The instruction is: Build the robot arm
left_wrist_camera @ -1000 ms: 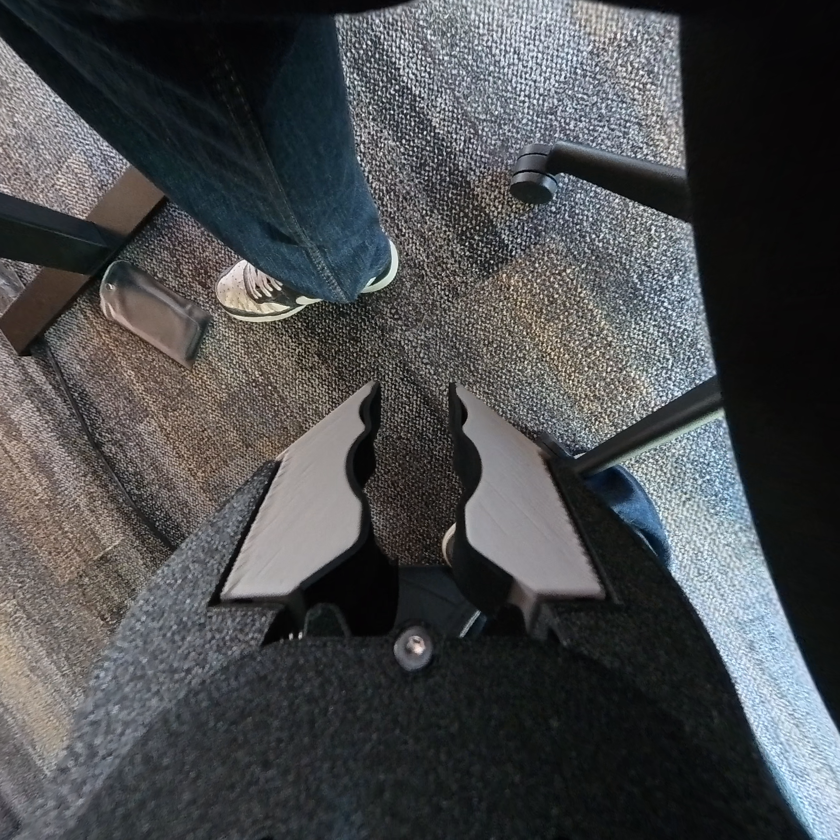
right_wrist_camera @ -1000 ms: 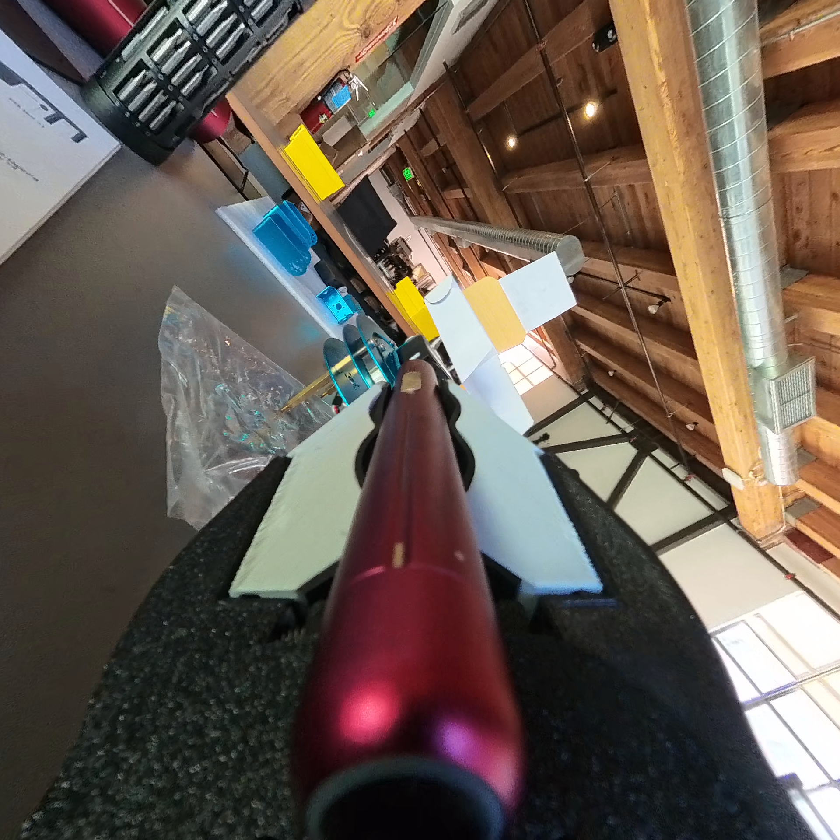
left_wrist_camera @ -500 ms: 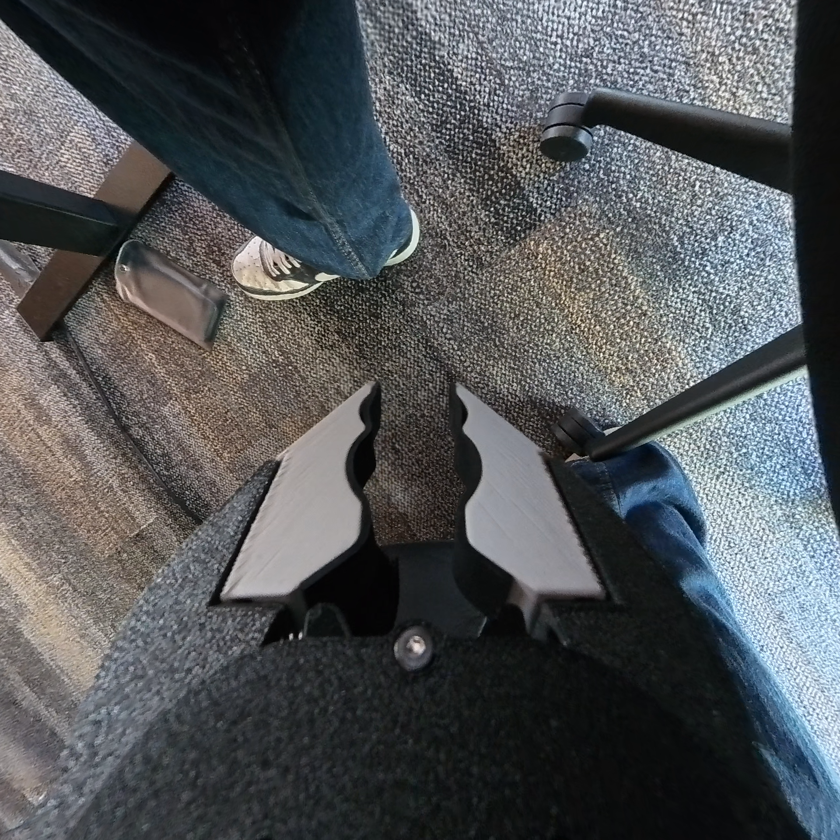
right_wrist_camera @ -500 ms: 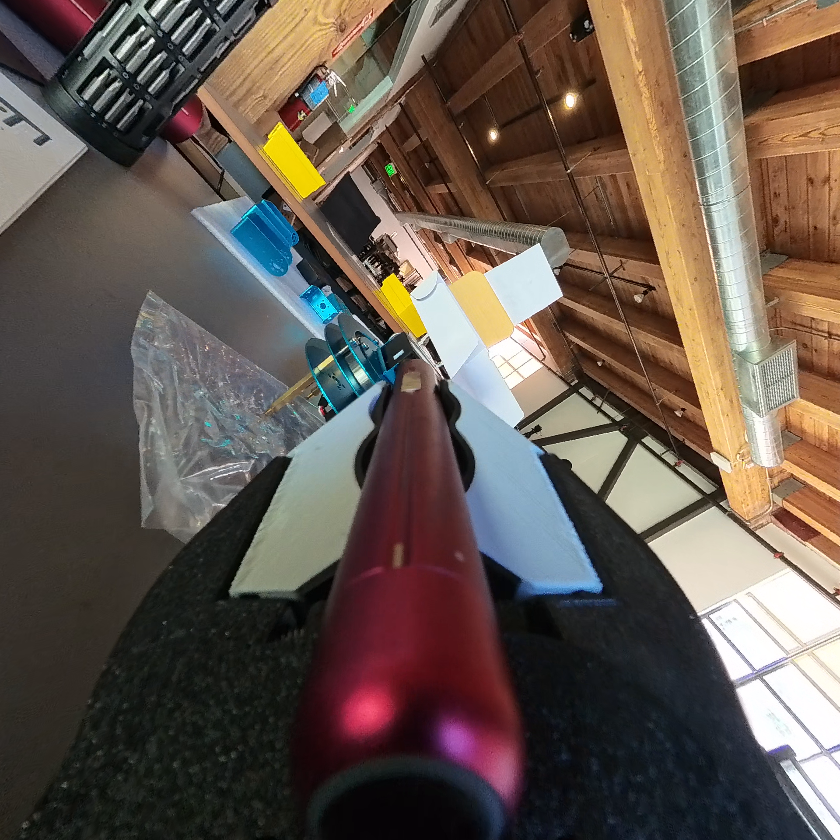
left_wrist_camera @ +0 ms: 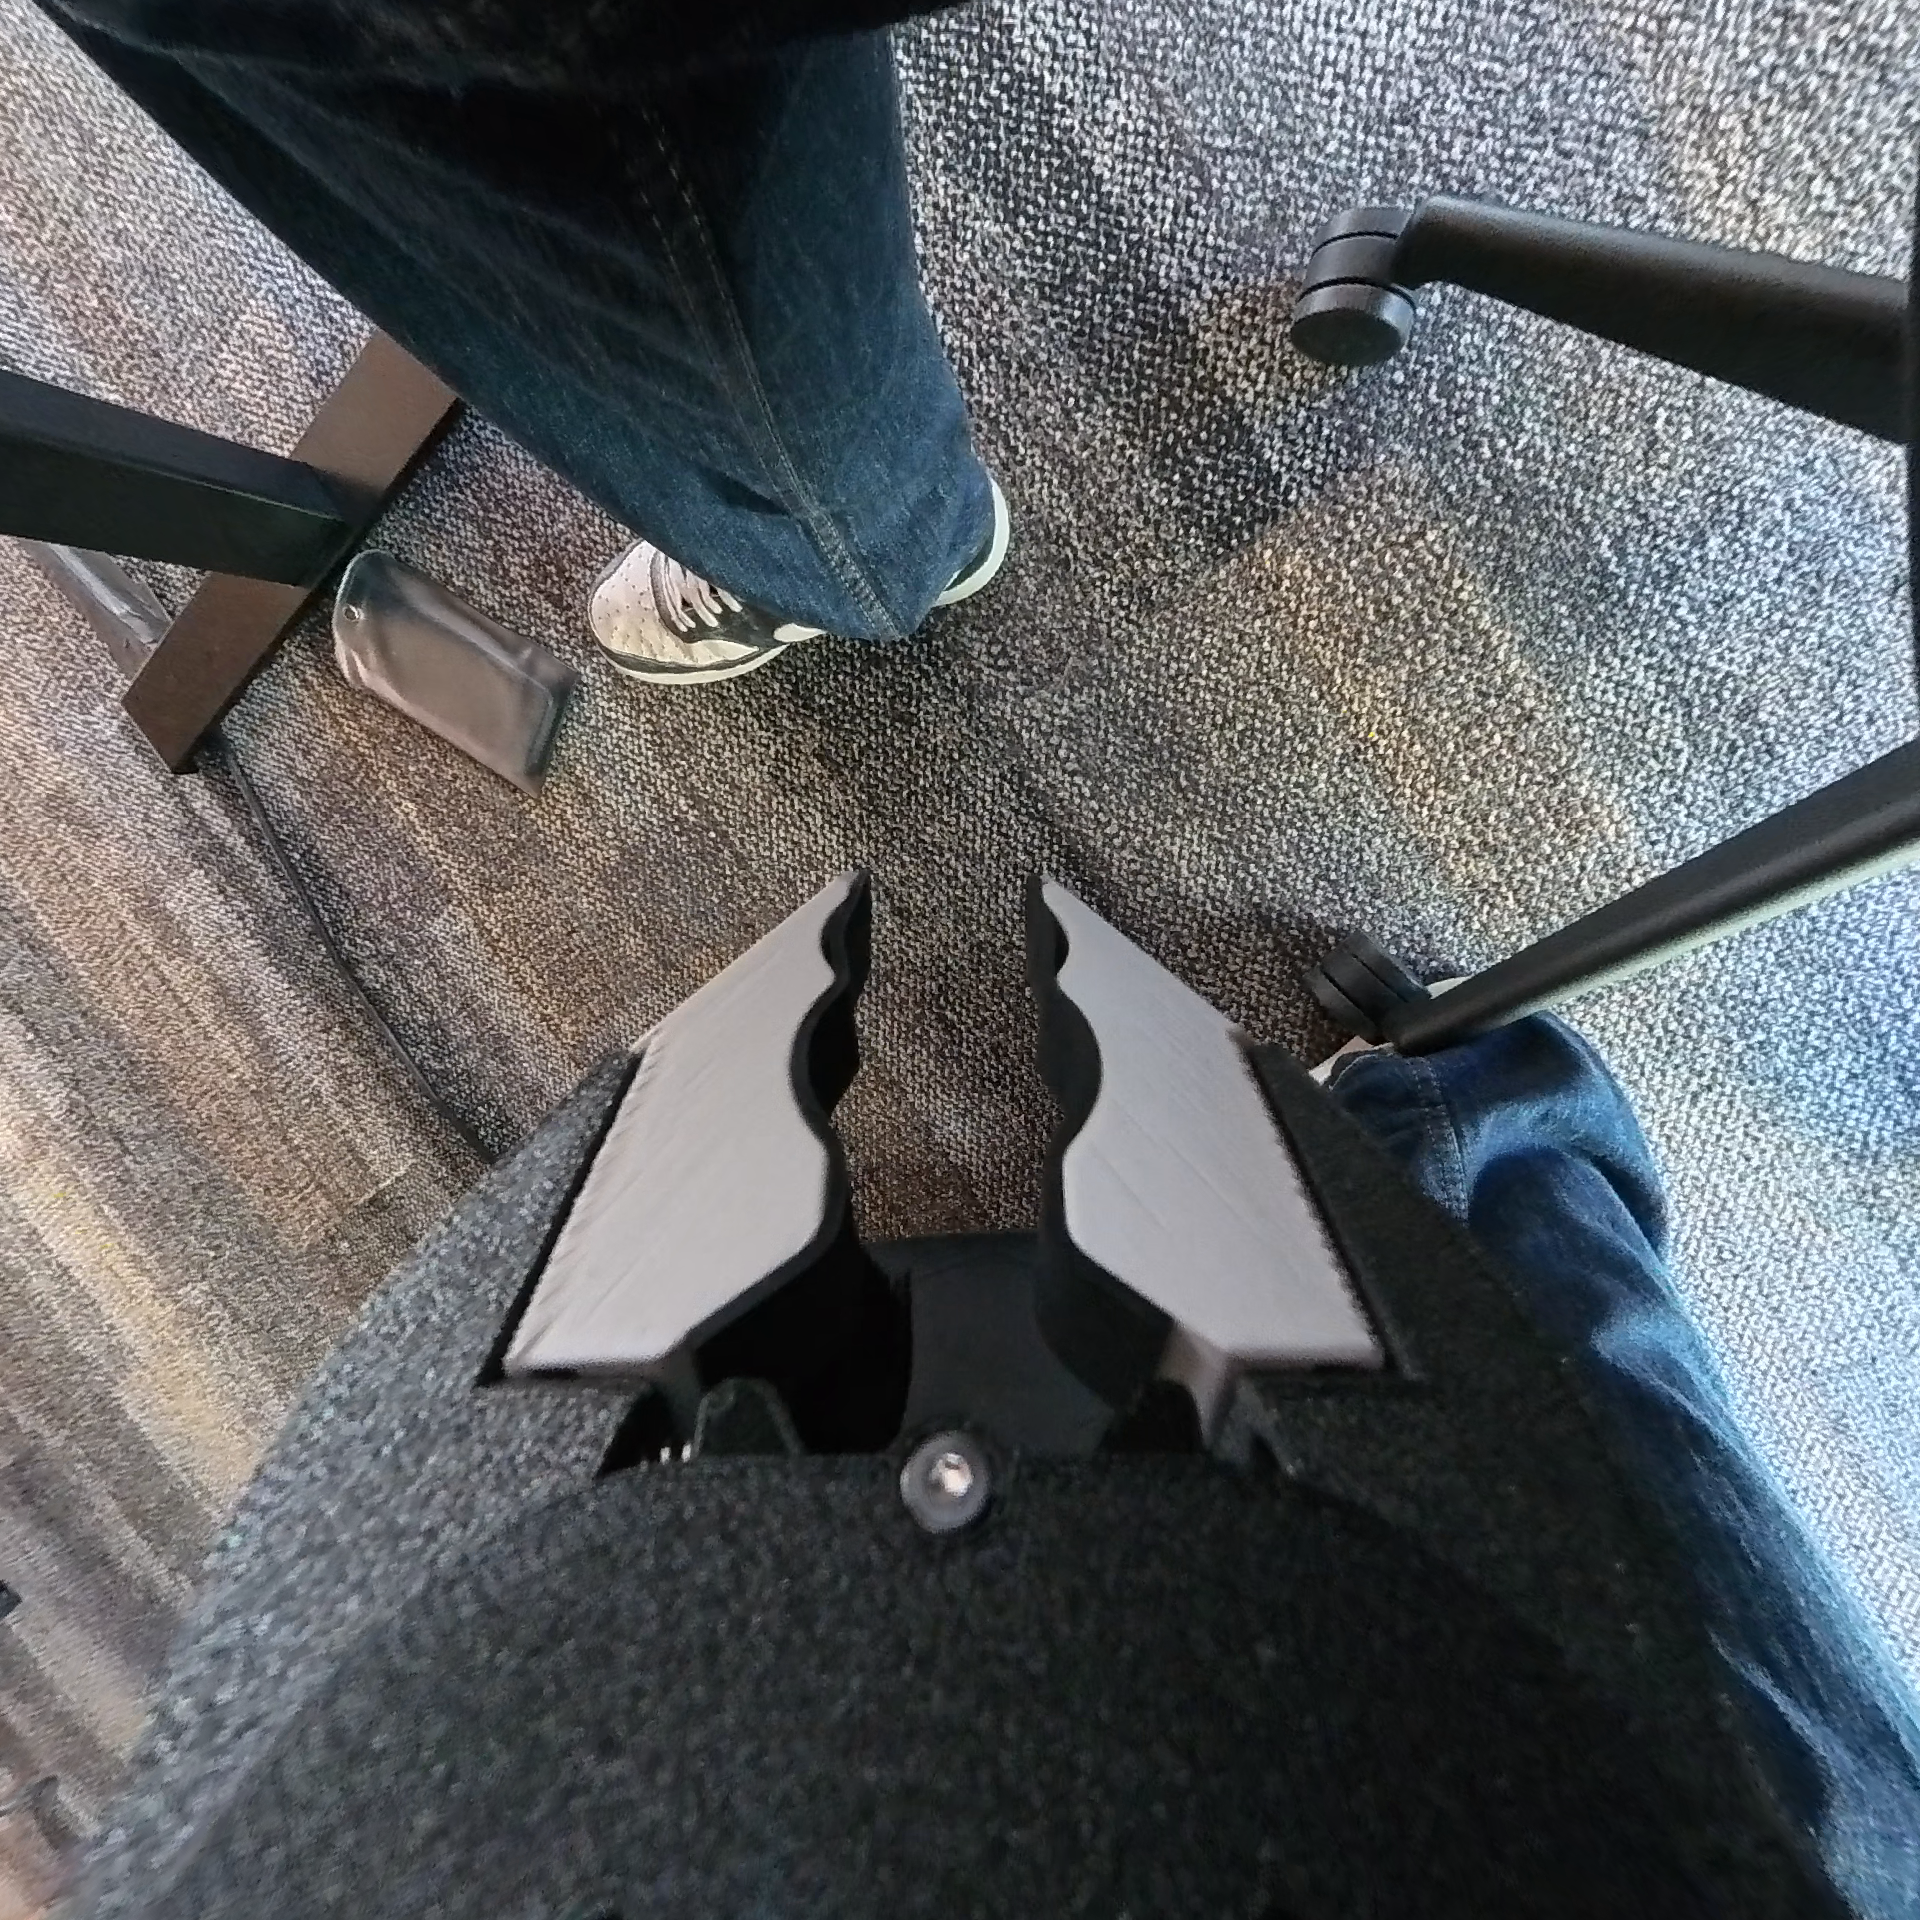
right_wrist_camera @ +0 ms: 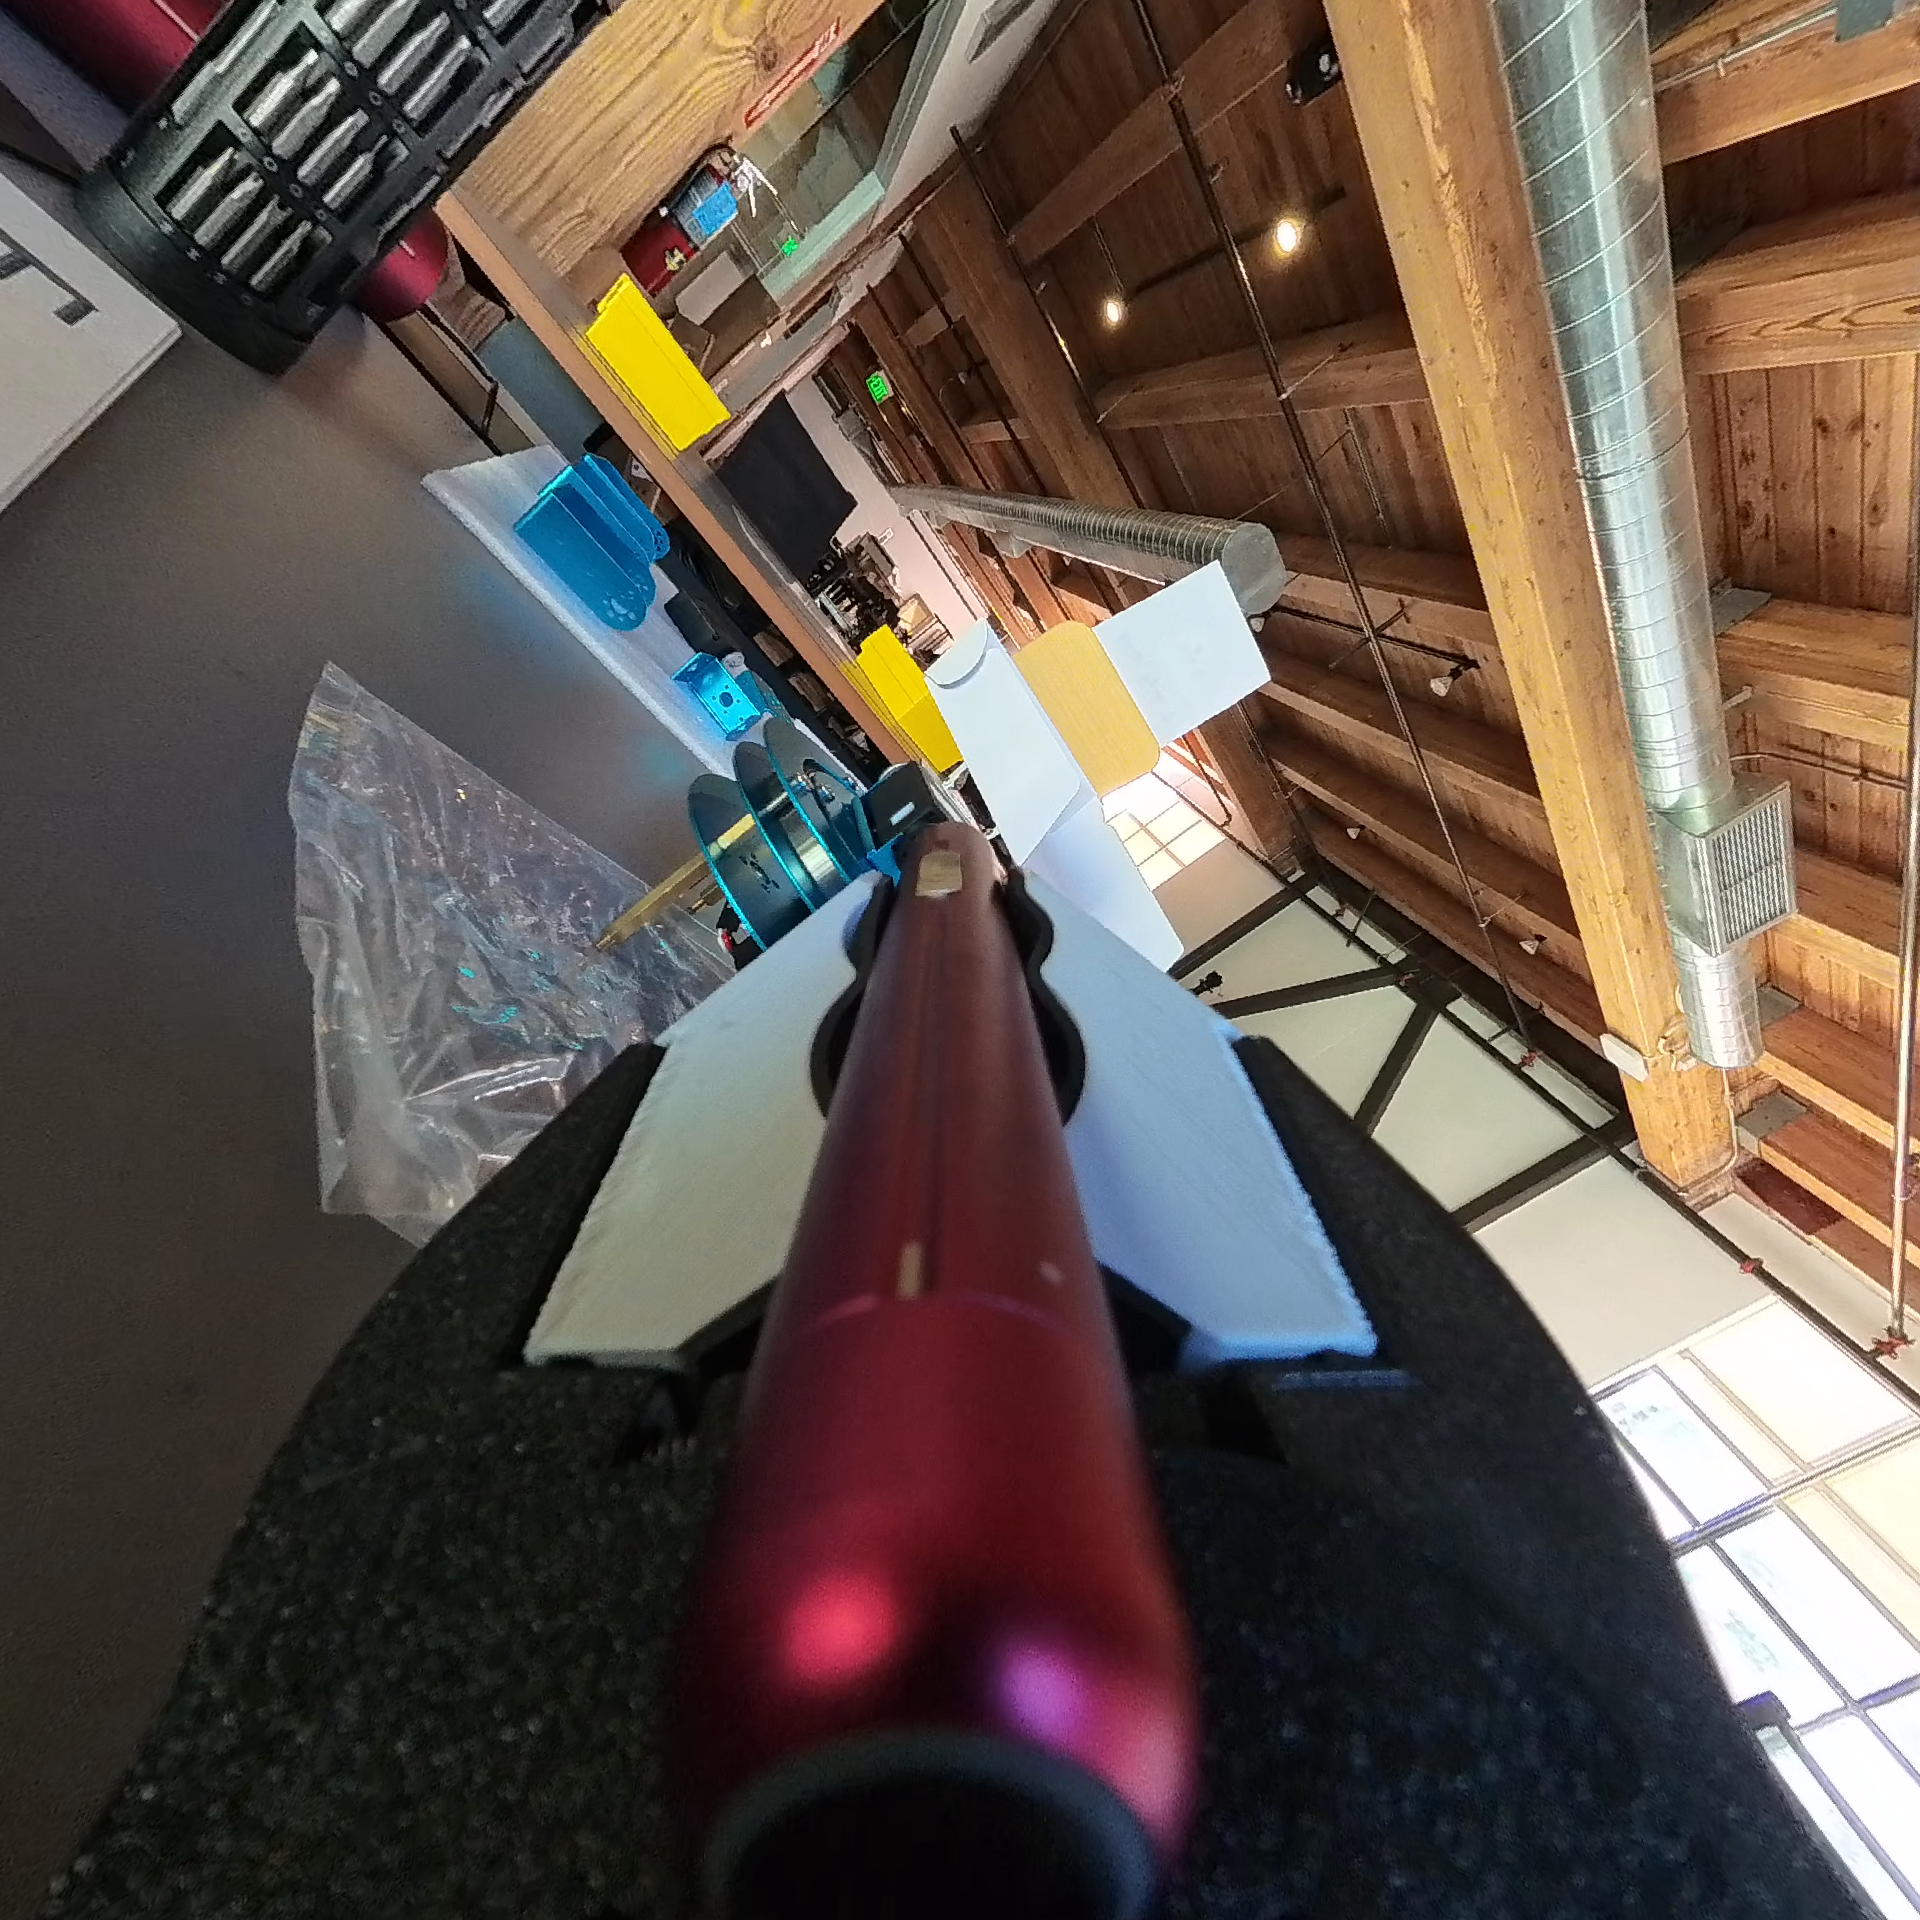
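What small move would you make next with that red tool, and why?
Probably bring the left gripper up from the carpet: it is open and empty, pointing at the floor. The right gripper is shut on the red tool, aimed past the blue spools on the table.

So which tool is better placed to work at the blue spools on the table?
Right, probably. The right tool is shut on the red handle, whose tip sits near the blue spools. The left tool is open, empty, facing carpet.
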### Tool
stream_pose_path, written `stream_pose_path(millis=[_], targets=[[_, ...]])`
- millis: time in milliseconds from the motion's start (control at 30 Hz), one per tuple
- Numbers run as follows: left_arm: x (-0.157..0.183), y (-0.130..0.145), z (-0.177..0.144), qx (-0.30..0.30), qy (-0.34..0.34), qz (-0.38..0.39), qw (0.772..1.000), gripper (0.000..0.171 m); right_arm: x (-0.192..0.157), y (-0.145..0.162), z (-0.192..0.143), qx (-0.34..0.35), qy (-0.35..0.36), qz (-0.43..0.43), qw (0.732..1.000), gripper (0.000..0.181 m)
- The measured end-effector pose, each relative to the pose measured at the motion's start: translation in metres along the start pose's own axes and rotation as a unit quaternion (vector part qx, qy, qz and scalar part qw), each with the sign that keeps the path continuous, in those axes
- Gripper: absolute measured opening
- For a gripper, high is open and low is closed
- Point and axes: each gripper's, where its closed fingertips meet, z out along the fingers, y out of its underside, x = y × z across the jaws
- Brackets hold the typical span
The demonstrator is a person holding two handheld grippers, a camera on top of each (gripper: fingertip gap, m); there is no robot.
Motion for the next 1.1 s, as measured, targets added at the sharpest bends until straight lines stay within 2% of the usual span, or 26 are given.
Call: stream_pose_path(millis=[1100], targets=[[0.0009,0.0052,0.0005,-0.008,0.004,0.004,1.000,0.027,-0.0014,0.0021,0.0019,-0.007,-0.010,0.015,1.000,0.020]])
